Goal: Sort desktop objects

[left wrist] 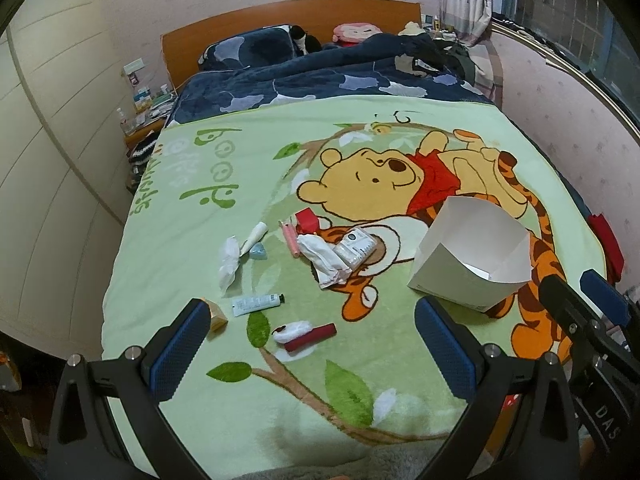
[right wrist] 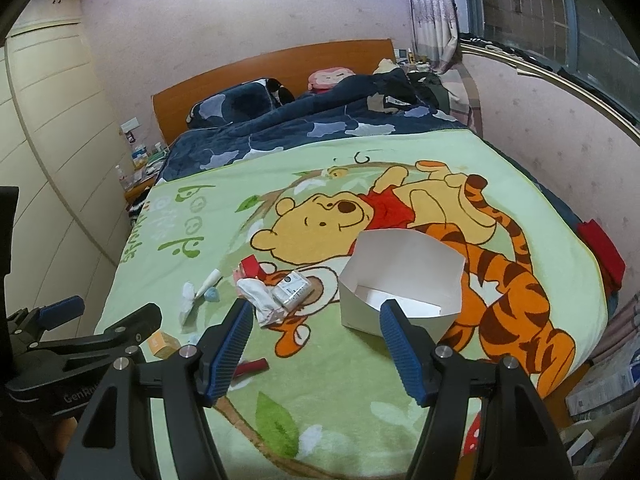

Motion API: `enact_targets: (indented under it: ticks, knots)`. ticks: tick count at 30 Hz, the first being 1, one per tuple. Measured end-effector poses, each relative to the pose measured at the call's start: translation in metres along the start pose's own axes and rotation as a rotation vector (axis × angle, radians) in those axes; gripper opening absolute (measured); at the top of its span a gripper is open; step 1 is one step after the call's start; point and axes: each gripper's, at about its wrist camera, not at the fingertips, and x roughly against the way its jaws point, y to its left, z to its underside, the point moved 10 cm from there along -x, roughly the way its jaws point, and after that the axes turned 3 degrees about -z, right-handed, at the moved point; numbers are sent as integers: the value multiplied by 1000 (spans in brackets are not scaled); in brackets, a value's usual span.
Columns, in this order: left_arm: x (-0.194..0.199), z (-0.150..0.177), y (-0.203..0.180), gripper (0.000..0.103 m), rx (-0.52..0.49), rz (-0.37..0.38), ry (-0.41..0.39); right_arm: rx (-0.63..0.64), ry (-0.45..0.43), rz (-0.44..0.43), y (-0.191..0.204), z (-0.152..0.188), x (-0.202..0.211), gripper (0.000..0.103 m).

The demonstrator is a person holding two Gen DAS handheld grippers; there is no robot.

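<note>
Left hand-held gripper (left wrist: pixel 312 344) open above red tube (left wrist: pixel 310 337).

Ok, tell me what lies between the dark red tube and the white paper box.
Only bare green cartoon blanket. In the left wrist view nothing sits between the dark red tube and the white paper box; that gripper's right finger merely overlaps the stretch.

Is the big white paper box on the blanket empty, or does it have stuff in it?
Empty, as far as shown. The white paper box stands open on top, and only its bare white floor shows inside; the near corner is hidden.
</note>
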Motion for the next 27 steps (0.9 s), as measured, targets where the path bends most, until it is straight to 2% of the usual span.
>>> enact_targets:
  ticks: [27]
  knots:
    - [-13,0,-38,103,-87,42,27,-69,19,36,-32,5,-3,68]
